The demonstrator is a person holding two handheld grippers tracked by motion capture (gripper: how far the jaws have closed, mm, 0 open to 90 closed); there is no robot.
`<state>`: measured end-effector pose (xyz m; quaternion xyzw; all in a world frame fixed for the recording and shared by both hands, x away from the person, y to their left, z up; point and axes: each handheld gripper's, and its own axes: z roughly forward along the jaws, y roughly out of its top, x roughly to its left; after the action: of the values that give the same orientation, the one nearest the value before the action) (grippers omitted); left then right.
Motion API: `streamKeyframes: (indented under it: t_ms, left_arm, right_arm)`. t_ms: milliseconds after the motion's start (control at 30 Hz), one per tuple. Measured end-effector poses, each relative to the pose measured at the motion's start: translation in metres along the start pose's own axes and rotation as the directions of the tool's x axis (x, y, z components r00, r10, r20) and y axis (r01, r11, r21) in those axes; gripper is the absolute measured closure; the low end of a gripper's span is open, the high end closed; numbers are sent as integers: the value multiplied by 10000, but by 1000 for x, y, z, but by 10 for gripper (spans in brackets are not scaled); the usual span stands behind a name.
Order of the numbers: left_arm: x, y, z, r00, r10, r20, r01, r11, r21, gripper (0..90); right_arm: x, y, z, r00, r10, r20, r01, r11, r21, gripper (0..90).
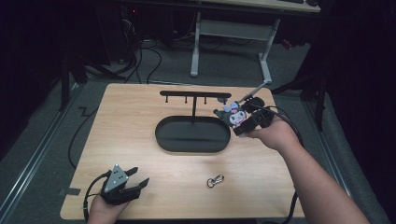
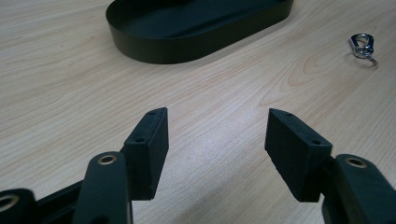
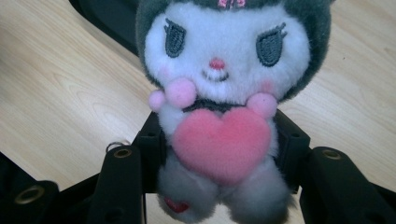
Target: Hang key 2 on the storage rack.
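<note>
No brand, label or writing could be read on anything. At the near left of the pale wood-grain worktop (image 1: 140, 140), the left gripper (image 1: 138, 179) rested low with its matte black jaws spread apart and nothing between them, pointing toward the tray. In the middle stood a black metal stand (image 1: 194, 100): an oval, low-walled tray (image 1: 164, 135) with its long axis running left to right, a thin post, and a crossbar with small pegs. A small silver carabiner clip (image 1: 215, 181) lay on the bare wood nearer the person. To the right, the right gripper (image 1: 239, 122) held a fluffy plush doll (image 1: 235, 115) above the tray's right end, jaws clamped on its body. The doll sat upright between the jaws, facing the gripper's camera, with a dark hood, white face and pink felt heart (image 3: 223, 142).
</note>
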<state>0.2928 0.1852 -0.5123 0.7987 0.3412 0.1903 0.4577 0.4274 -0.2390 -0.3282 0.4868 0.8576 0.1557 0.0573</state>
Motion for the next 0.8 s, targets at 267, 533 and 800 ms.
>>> streamKeyframes:
  t_ms: [267,533,800]
  left_arm:
    - [1,0,0,10000,-1,-12,1,10000,5,403]
    - [1,0,0,10000,17,-22,-17,10000,25,403]
    - [2,0,-1,10000,-2,-11,2,10000,41,403]
  right_arm:
    - [-1,19,-9,9999,-6,123,8,9998,-198,502]
    - [-3,30,-10,9996,37,293,-30,9997,-232,502]
    - [-3,36,-11,9995,77,322,-65,9992,-395,502]
